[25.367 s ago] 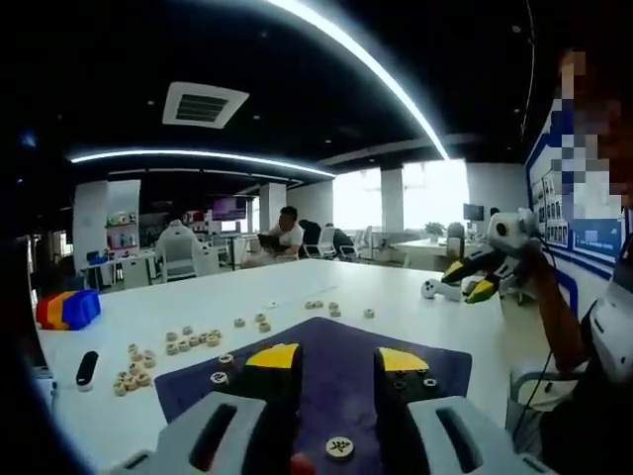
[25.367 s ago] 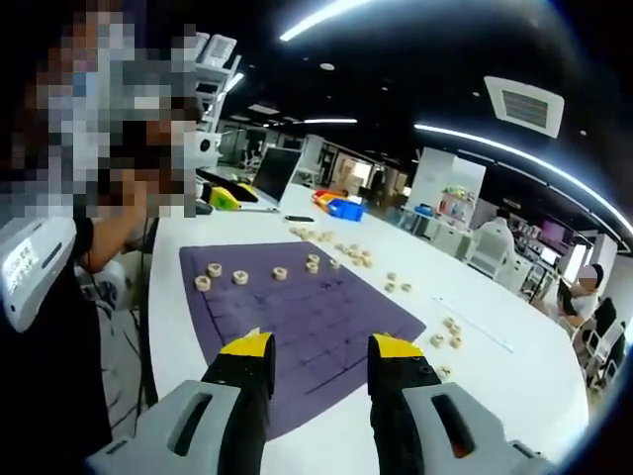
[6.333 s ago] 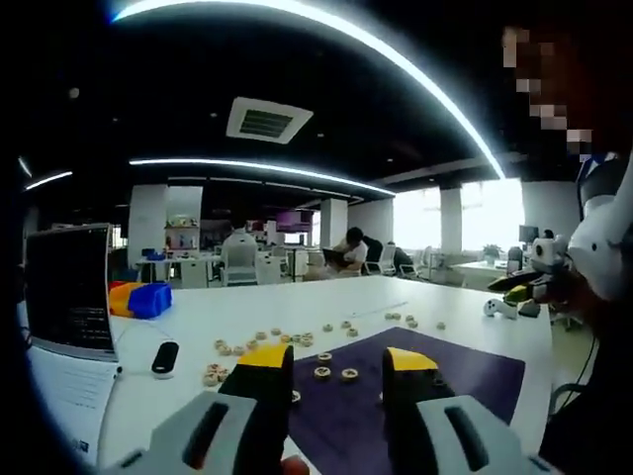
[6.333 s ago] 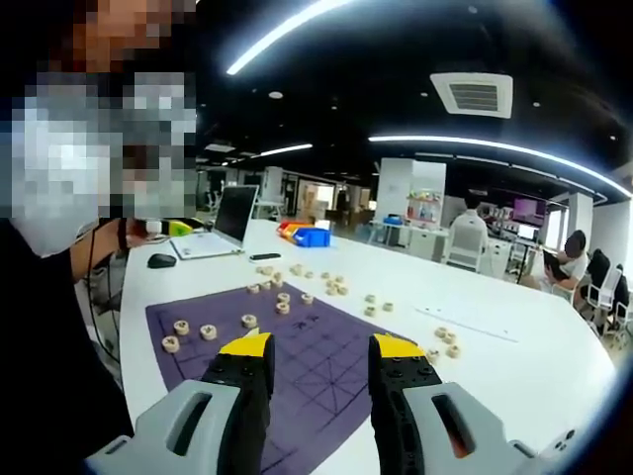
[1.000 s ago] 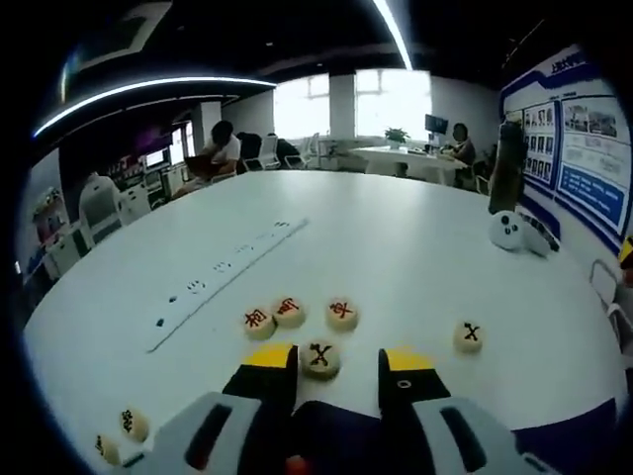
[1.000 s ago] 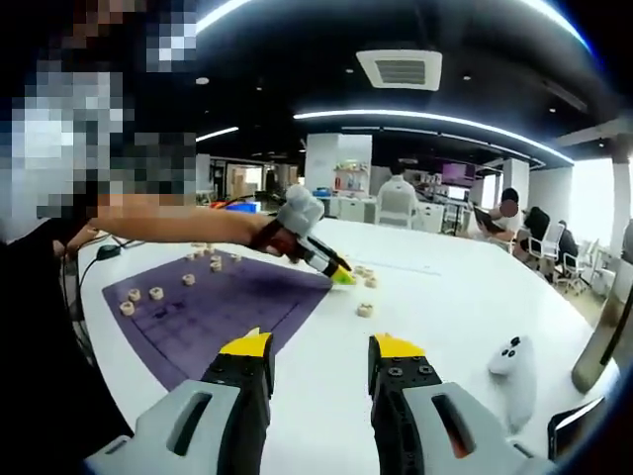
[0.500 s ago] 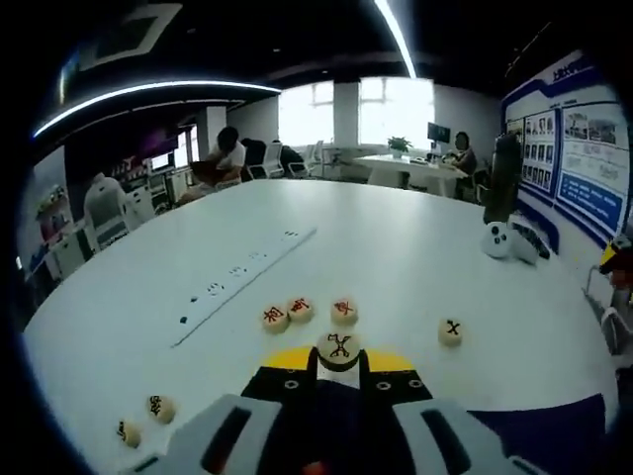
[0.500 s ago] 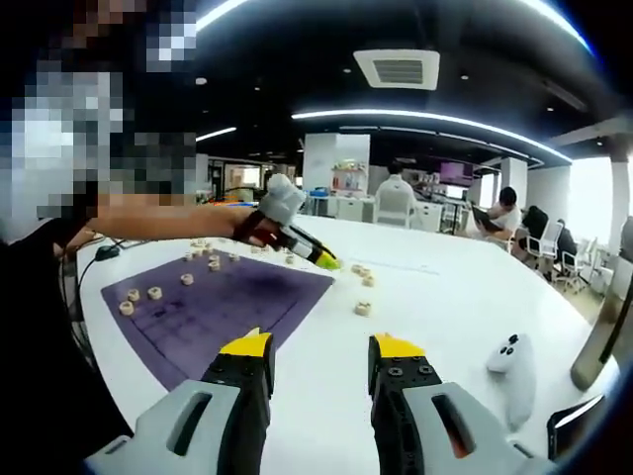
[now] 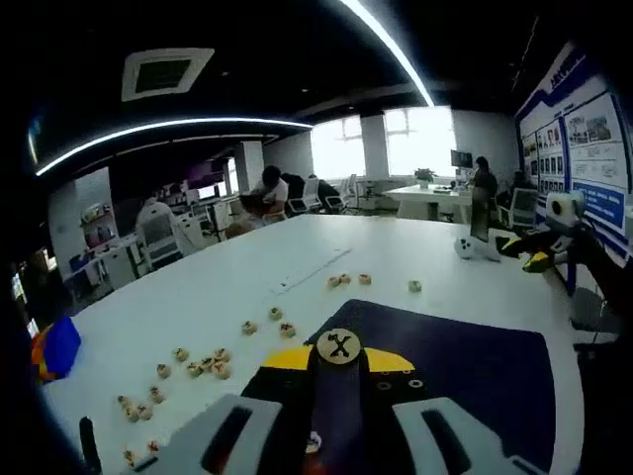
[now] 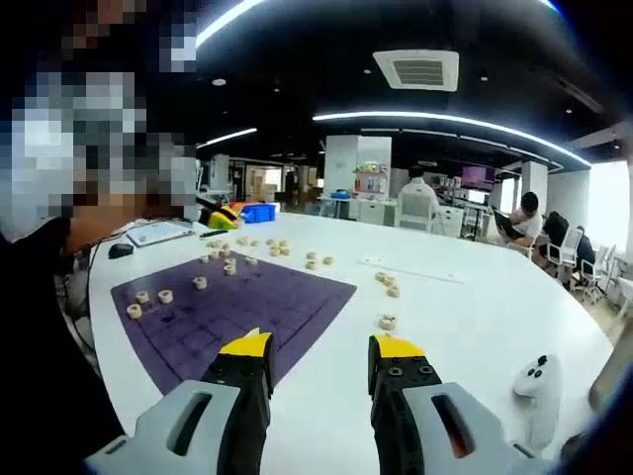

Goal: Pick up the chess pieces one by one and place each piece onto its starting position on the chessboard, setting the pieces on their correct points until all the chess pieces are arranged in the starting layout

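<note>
The left gripper (image 9: 338,359) is clamped shut on a round chess piece (image 9: 338,346) marked with a black character, the disc pinched between its yellow tips. A second ago those jaws stood open around this piece where it lay on the white table (image 9: 198,297), beside three red-marked discs; half a second ago they had closed on it. Now the piece rides lifted, and the view has swung round so that the purple chessboard (image 9: 465,356) lies just ahead of it — the pick is done and the carry is under way.

The right gripper (image 10: 318,348) hangs with its jaws apart and nothing between them, above the table just off the chessboard's near edge. A few placed pieces (image 10: 148,297) sit along the board's far side, while most — the loose pieces (image 9: 198,361) — lie scattered on the table beyond the chessboard. Judging by that, the layout is barely begun.
</note>
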A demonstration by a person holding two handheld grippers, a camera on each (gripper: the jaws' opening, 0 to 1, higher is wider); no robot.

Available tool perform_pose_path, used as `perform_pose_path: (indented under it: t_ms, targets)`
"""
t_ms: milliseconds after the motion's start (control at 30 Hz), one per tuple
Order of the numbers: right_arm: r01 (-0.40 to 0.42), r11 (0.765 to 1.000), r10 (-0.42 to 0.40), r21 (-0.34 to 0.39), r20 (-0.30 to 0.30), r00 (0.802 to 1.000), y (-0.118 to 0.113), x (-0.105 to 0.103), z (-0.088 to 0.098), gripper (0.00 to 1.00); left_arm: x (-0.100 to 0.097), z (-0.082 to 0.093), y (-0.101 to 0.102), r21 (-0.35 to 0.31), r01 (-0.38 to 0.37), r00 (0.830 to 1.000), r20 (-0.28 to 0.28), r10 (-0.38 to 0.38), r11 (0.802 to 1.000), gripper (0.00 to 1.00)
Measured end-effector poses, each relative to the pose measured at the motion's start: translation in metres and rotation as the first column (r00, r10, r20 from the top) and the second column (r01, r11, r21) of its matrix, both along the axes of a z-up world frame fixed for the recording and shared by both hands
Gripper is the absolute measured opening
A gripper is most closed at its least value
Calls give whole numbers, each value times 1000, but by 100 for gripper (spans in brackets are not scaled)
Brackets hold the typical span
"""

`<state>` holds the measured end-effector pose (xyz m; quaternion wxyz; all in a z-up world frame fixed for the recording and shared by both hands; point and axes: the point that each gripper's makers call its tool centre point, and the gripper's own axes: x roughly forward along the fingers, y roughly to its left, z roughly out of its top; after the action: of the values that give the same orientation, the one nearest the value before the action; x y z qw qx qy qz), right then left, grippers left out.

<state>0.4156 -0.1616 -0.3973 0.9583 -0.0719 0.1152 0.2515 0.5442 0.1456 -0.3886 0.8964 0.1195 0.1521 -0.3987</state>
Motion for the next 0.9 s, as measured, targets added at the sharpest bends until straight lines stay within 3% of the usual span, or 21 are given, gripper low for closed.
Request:
perform_pose_path:
  t_ms: [133, 300, 433, 667, 900]
  targets:
    - [-42, 999, 42, -8, 0, 999, 15, 8, 2, 39, -22, -11, 45, -23, -96, 995, -15, 95, 995, 19]
    - [-90, 996, 90, -21, 7, 996, 34, 14, 7, 39, -43, -32, 96, -15, -228, 974, -27, 227, 974, 19]
    - [-108, 994, 108, -26, 3, 994, 41, 16, 5, 39, -49, -52, 118, -24, -290, 955, -69, 288, 957, 19]
    - [-106, 994, 106, -36, -1, 994, 42, 14, 7, 39, -41, -73, 128, 1, -317, 944, -98, 316, 948, 19]
    - [-72, 997, 72, -39, -11, 997, 31, 10, 4, 39, -30, -86, 121, 33, -309, 943, -121, 311, 950, 19]
